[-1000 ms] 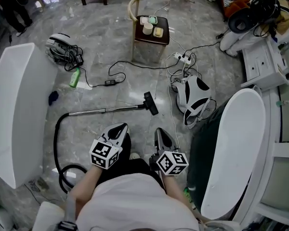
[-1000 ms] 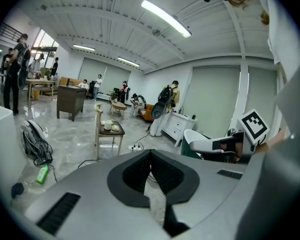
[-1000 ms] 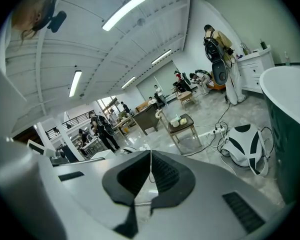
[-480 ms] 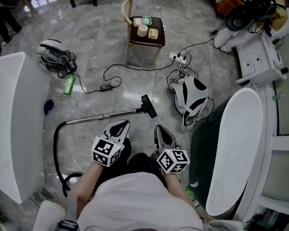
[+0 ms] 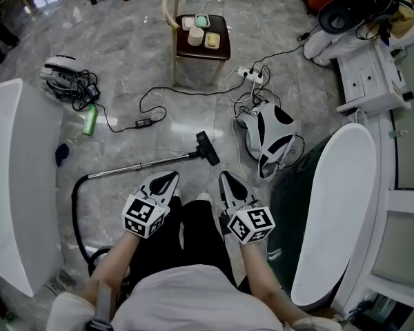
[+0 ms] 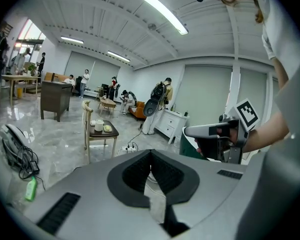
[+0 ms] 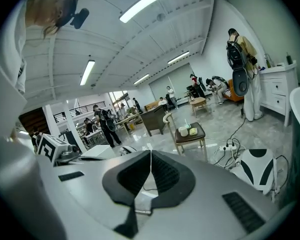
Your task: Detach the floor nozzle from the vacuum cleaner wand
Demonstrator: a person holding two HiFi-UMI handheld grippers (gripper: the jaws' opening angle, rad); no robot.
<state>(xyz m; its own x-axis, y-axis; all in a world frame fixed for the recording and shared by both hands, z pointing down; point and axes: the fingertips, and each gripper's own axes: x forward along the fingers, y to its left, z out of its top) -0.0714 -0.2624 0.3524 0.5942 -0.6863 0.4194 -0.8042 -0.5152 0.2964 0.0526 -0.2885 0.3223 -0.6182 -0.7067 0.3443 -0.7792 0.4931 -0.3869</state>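
In the head view a metal vacuum wand (image 5: 148, 163) lies on the marble floor, with a black floor nozzle (image 5: 208, 147) fitted on its right end and a black hose (image 5: 76, 205) curving from its left end. My left gripper (image 5: 167, 178) hovers just below the wand, empty, jaws shut. My right gripper (image 5: 227, 181) is beside it, below and right of the nozzle, also shut and empty. Neither touches the vacuum. In the left gripper view the jaws (image 6: 151, 154) meet, and in the right gripper view the jaws (image 7: 150, 155) meet too; the vacuum is hidden behind them.
A chair (image 5: 199, 43) holding cups stands beyond the nozzle. Cables and a power strip (image 5: 248, 74) trail on the floor. A white-and-black device (image 5: 268, 135) lies right of the nozzle. White curved furniture (image 5: 17, 178) flanks the left, another piece (image 5: 334, 212) the right. A green bottle (image 5: 90, 121) lies at left.
The view has advanced toward the vacuum: wand and nozzle sit lower and closer to both grippers. Both grippers have moved forward, jaws still shut.
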